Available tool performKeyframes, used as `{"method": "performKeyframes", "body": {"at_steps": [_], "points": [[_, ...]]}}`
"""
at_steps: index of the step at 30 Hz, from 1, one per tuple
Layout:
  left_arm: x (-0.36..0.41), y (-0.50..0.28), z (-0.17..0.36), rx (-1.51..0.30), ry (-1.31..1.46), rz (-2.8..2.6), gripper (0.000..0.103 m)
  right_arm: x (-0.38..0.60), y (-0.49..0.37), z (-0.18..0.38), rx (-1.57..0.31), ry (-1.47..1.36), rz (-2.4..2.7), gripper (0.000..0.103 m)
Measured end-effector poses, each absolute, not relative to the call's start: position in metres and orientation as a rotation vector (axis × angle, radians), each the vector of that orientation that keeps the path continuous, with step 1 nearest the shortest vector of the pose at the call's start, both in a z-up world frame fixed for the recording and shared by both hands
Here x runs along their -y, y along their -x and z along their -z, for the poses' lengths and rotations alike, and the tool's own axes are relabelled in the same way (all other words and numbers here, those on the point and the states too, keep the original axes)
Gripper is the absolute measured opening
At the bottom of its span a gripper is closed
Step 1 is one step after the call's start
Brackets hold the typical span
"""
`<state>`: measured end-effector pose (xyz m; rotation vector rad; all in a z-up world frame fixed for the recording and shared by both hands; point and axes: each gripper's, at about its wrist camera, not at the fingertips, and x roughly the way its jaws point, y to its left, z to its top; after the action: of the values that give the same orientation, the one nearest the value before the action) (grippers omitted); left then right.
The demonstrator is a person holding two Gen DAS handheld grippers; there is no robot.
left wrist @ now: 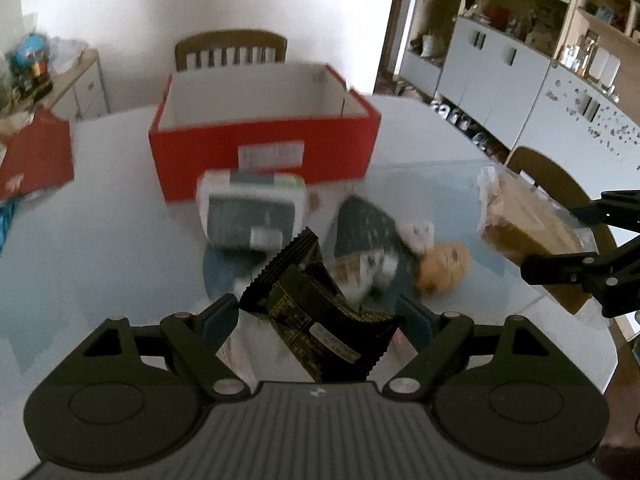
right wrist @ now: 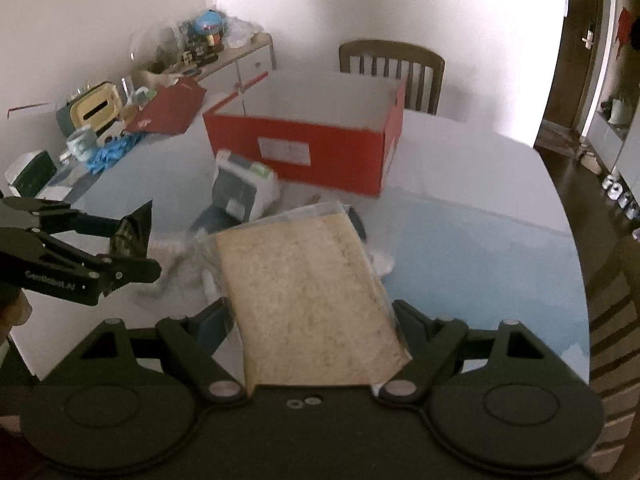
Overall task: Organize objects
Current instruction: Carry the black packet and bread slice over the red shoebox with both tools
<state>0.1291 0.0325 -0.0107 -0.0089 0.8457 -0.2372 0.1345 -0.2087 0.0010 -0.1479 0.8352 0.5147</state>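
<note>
A black snack packet (left wrist: 316, 316) sits between the pads of my left gripper (left wrist: 317, 318), which is shut on it above the table. My right gripper (right wrist: 314, 320) is shut on a clear bag holding a beige slab (right wrist: 304, 292), also lifted. Each gripper shows in the other's view: the right gripper (left wrist: 548, 240) with its bag (left wrist: 516, 220), and the left gripper (right wrist: 140, 246) with the packet (right wrist: 134, 228). An open red box (left wrist: 264, 148) (right wrist: 320, 148) stands on the table behind, and its inside looks empty. In front of it lie a white and grey box (left wrist: 252, 212) (right wrist: 244, 190), a dark pouch (left wrist: 360, 224) and a wrapped bun (left wrist: 442, 266).
A wooden chair (right wrist: 392, 64) stands behind the red box and another chair (left wrist: 552, 180) at the table's right edge. A red lid (right wrist: 168, 110), blue gloves (right wrist: 108, 154) and a mug (right wrist: 80, 144) crowd the table's left side by a cluttered cabinet (right wrist: 240, 56).
</note>
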Motion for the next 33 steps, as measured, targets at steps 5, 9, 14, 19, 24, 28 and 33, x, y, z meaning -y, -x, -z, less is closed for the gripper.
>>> {"method": "performKeyframes", "body": {"at_steps": [5, 9, 14, 19, 24, 28, 33], "points": [[-0.040, -0.159, -0.011, -0.805, -0.035, 0.267, 0.086, 0.194, -0.162, -0.021, -0.820, 0.138, -0.481, 0.085], [-0.047, -0.183, -0.025, -0.778, -0.062, 0.288, 0.086, 0.179, -0.184, -0.033, -0.805, 0.134, -0.458, 0.085], [-0.055, -0.216, -0.039, -0.750, -0.109, 0.309, 0.086, 0.160, -0.209, -0.043, -0.788, 0.143, -0.441, 0.085], [-0.066, -0.247, -0.047, -0.742, -0.133, 0.317, 0.086, 0.143, -0.235, -0.050, -0.777, 0.161, -0.422, 0.085], [-0.078, -0.278, -0.050, -0.745, -0.145, 0.316, 0.086, 0.128, -0.261, -0.053, -0.774, 0.163, -0.391, 0.085], [-0.086, -0.304, -0.049, -0.749, -0.152, 0.322, 0.086, 0.116, -0.284, -0.050, -0.789, 0.155, -0.370, 0.084], [-0.092, -0.342, -0.046, -0.760, -0.151, 0.328, 0.086, 0.104, -0.311, -0.039, -0.815, 0.143, -0.323, 0.084]]}}
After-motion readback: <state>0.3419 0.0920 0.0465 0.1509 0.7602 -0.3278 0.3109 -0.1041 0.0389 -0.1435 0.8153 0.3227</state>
